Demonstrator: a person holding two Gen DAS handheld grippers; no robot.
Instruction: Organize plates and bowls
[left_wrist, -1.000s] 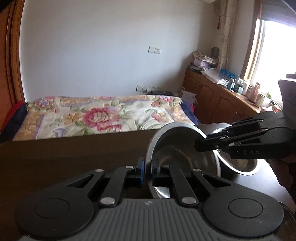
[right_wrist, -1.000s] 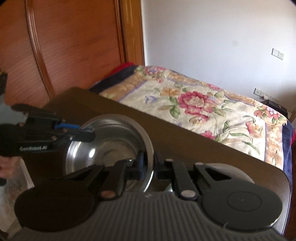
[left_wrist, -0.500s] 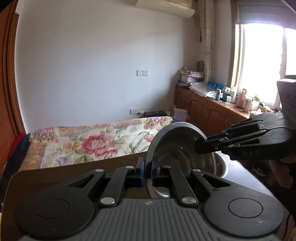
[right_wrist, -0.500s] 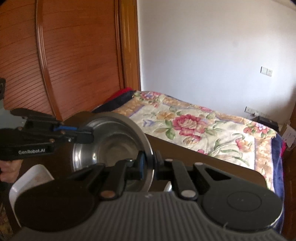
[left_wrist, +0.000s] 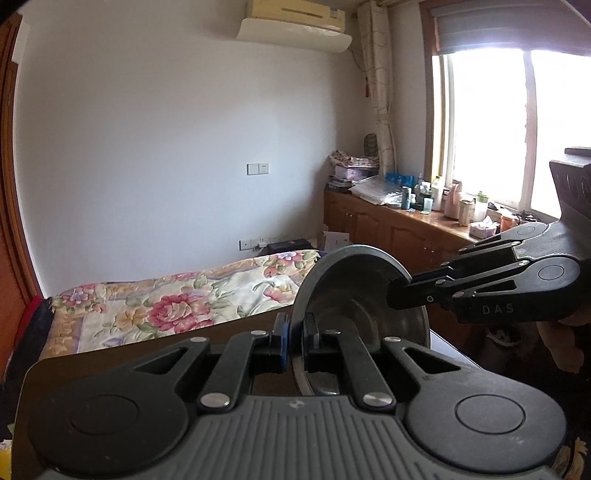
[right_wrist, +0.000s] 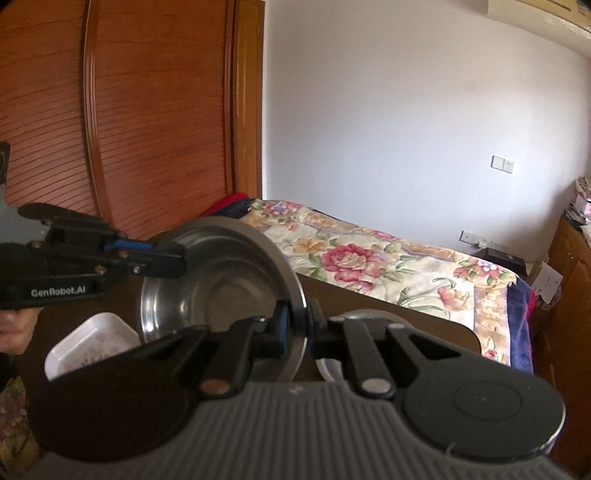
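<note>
A steel bowl (left_wrist: 347, 291) hangs tilted in the air, held between both grippers by opposite sides of its rim. My left gripper (left_wrist: 294, 330) is shut on the near rim. From the right, my right gripper (left_wrist: 398, 297) clamps the far rim. In the right wrist view the same bowl (right_wrist: 221, 288) shows its hollow, with my right gripper (right_wrist: 298, 326) shut on its near edge and my left gripper (right_wrist: 176, 260) pinching the far edge. A second steel bowl (right_wrist: 365, 314) sits on the dark table (right_wrist: 417, 325) just behind my right fingers.
A white rectangular dish (right_wrist: 92, 338) lies on the table below the left gripper. Beyond the table's far edge (left_wrist: 155, 343) is a bed with a flowered cover (left_wrist: 177, 299). Wooden cabinets (left_wrist: 388, 229) with clutter run under the window, and a wooden wardrobe (right_wrist: 147, 122) stands on the left.
Both grippers have risen with the steel bowl held between them, and both views have tipped up toward the wall. The second bowl has dropped out of the left view; the white dish has appeared.
</note>
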